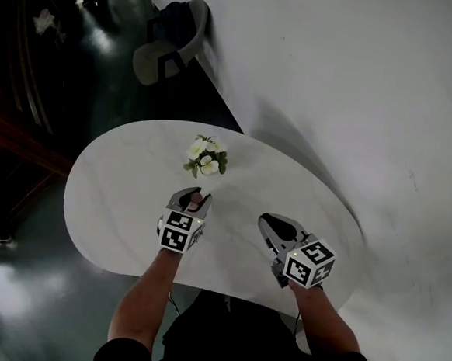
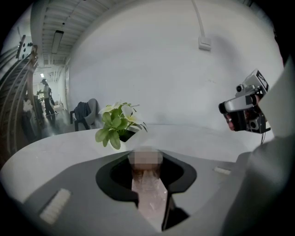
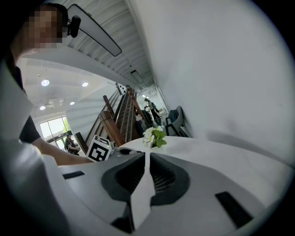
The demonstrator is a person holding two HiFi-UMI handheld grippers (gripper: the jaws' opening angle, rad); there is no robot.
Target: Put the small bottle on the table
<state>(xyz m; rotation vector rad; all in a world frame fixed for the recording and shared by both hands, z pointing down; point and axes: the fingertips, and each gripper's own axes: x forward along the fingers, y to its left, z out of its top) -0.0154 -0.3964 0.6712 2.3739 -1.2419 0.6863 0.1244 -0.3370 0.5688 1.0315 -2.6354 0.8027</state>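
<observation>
A small clear pinkish bottle (image 2: 148, 196) stands between the jaws of my left gripper (image 2: 146, 171), which is shut on it. Its top is covered by a blur patch. In the head view the left gripper (image 1: 195, 201) hovers over the middle of the white oval table (image 1: 108, 198) with the brownish bottle (image 1: 195, 204) in its jaws, just in front of a small plant with white flowers (image 1: 206, 156). Whether the bottle touches the tabletop cannot be told. My right gripper (image 1: 268, 220) is to the right over the table, its jaws shut (image 3: 146, 161) with nothing between them.
The flower plant (image 2: 117, 124) stands just beyond the bottle. A grey chair (image 1: 170, 43) with a dark garment stands by the white wall behind the table. The right gripper (image 2: 244, 108) shows at the right of the left gripper view. A dark floor surrounds the table.
</observation>
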